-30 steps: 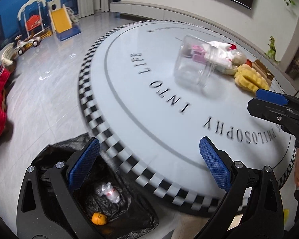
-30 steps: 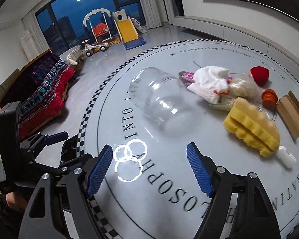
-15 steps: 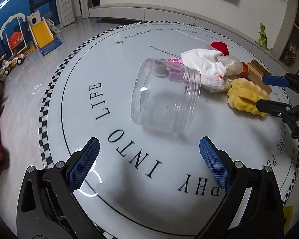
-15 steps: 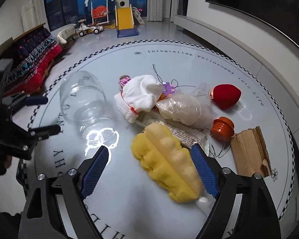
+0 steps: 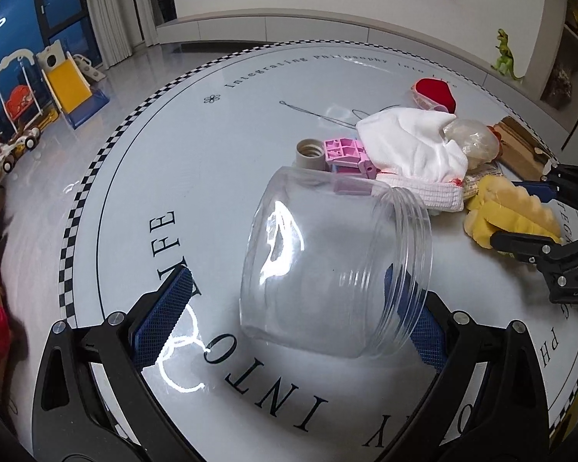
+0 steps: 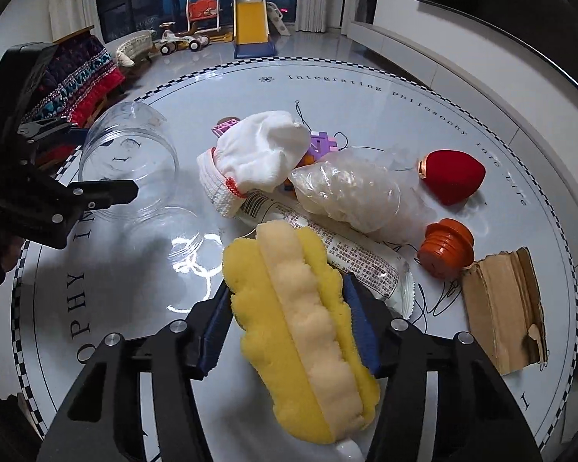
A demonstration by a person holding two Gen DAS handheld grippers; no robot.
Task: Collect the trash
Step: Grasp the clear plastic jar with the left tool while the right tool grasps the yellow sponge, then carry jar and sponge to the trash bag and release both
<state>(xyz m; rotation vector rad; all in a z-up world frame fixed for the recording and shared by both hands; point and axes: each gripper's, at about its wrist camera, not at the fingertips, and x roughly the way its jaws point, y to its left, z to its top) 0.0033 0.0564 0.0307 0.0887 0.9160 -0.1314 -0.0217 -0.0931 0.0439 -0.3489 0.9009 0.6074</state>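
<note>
A clear plastic jar [image 5: 335, 269] lies on its side on the round white table [image 5: 219, 161], also seen in the right wrist view [image 6: 129, 161]. My left gripper [image 5: 289, 315] is open with its blue pads on either side of the jar, apart from its walls. My right gripper [image 6: 287, 327] has its pads against both sides of a yellow sponge [image 6: 304, 327], which also shows in the left wrist view [image 5: 508, 215]. Beyond lie a white sock [image 6: 258, 154], a clear plastic bag [image 6: 354, 188], a printed wrapper [image 6: 350, 258], a red heart-shaped box [image 6: 454, 173], an orange cap [image 6: 445, 248] and torn cardboard [image 6: 501, 308].
Pink and purple toy blocks [image 5: 346, 154] and a grey screw cap [image 5: 310, 152] lie behind the jar. Thin black wire [image 6: 431, 304] runs among the items. Beyond the table's checkered rim [image 5: 81, 208] are floor, a toy slide [image 6: 250, 27] and a sofa with a red blanket [image 6: 77, 81].
My left gripper has moved in from the table edge and bin bag until it straddles the jar. My right gripper has moved right onto the yellow sponge and closed in on it.
</note>
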